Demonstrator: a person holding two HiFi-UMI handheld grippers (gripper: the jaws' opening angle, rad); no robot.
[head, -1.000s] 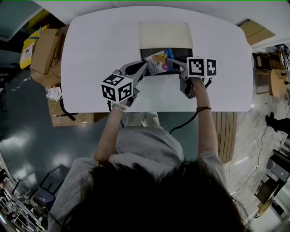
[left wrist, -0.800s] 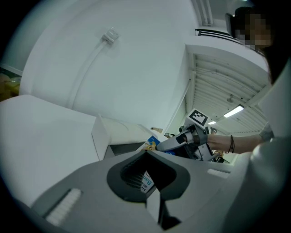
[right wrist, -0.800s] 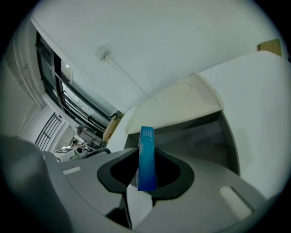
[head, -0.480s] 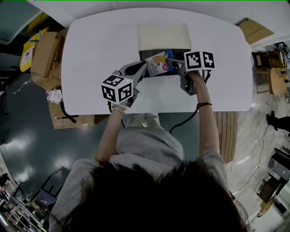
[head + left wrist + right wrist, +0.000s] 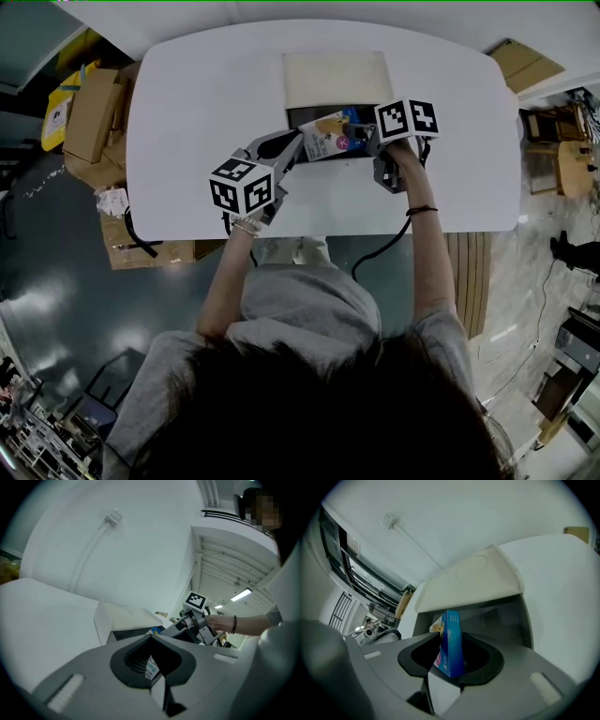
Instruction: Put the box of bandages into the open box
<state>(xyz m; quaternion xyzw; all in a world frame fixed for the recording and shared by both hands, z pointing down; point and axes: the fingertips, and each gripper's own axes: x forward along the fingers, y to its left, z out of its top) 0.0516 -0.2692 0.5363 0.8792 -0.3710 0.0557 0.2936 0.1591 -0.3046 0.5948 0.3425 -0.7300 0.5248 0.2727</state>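
Observation:
The box of bandages (image 5: 328,137), white and blue with pink print, hangs tilted over the near rim of the open box (image 5: 337,80), whose cream lid stands back and whose dark inside (image 5: 499,616) shows. My left gripper (image 5: 292,146) is shut on the box's left end; a strip of its print (image 5: 151,668) shows between the jaws. My right gripper (image 5: 367,141) has just been opening. The blue end of the bandage box (image 5: 452,639) stands between its jaws with dark gaps on both sides, so the pads do not press on it.
The white table (image 5: 187,112) carries the open box near its far edge. Brown cardboard boxes (image 5: 94,103) stand on the floor at the left, more cardboard (image 5: 530,61) at the right. A black cable (image 5: 384,248) hangs from the right gripper over the table's near edge.
The right gripper has shifted toward the open box and tipped downward, and its jaws have spread. The bandage box now lies further over the dark opening. The left gripper has stayed put.

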